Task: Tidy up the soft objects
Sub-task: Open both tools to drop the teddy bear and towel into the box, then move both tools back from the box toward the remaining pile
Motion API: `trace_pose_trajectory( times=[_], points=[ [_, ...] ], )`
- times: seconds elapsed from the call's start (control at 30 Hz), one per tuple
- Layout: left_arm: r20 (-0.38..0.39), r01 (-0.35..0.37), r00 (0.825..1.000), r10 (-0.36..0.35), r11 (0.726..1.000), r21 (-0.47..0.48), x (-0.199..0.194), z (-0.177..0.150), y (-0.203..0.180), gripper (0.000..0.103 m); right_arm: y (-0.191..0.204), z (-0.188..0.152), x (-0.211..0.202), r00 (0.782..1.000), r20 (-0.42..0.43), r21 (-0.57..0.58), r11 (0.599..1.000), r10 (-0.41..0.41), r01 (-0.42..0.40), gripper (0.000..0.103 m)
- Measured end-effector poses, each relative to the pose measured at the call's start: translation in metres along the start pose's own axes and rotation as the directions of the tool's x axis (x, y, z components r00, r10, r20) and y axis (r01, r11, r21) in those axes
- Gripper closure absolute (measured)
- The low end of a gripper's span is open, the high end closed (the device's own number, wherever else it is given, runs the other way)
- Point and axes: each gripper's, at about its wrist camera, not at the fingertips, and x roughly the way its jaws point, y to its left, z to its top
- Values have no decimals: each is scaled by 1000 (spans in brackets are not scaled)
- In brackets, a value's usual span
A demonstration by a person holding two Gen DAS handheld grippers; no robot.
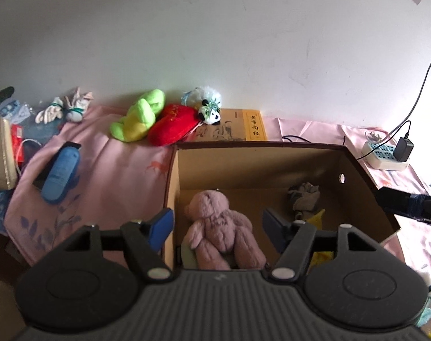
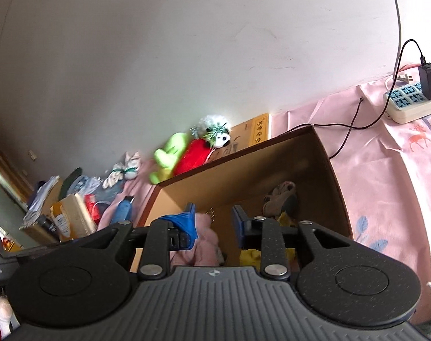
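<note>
Three soft toys already lie in the cardboard box [image 1: 357, 176] at lower centre: a pink teddy bear [image 1: 224, 227], a grey piece, something yellow. I'd judge the green plush [image 1: 138, 116], upper left of centre, comes next; I'd approach low and pinch its middle. My left gripper [image 1: 215, 224] gapes wide, empty; my right gripper [image 2: 214, 224] is parted too, holding nothing

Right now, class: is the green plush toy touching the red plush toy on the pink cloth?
Touching. The left wrist view shows the green plush toy lying against the red plush toy, no pink cloth visible between them.
</note>
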Motion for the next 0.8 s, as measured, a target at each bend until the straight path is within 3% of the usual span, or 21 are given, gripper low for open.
trace_pose_trajectory(
  times=[0.4,0.6,0.8],
  points=[
    [1,-58,998,58,997,-52,-62,-67,-18,31,-11,-37,-38,995,-67,-51,995,77,-80,91],
    [11,-99,995,100,994,-46,-88,-97,-26,31,-11,-59,-68,992,-34,-64,991,119,-121,91],
    [54,-83,995,85,996,-31,-123,-136,-38,30,-16,-91,-103,992,-1,-72,989,130,-129,90]
  ],
)
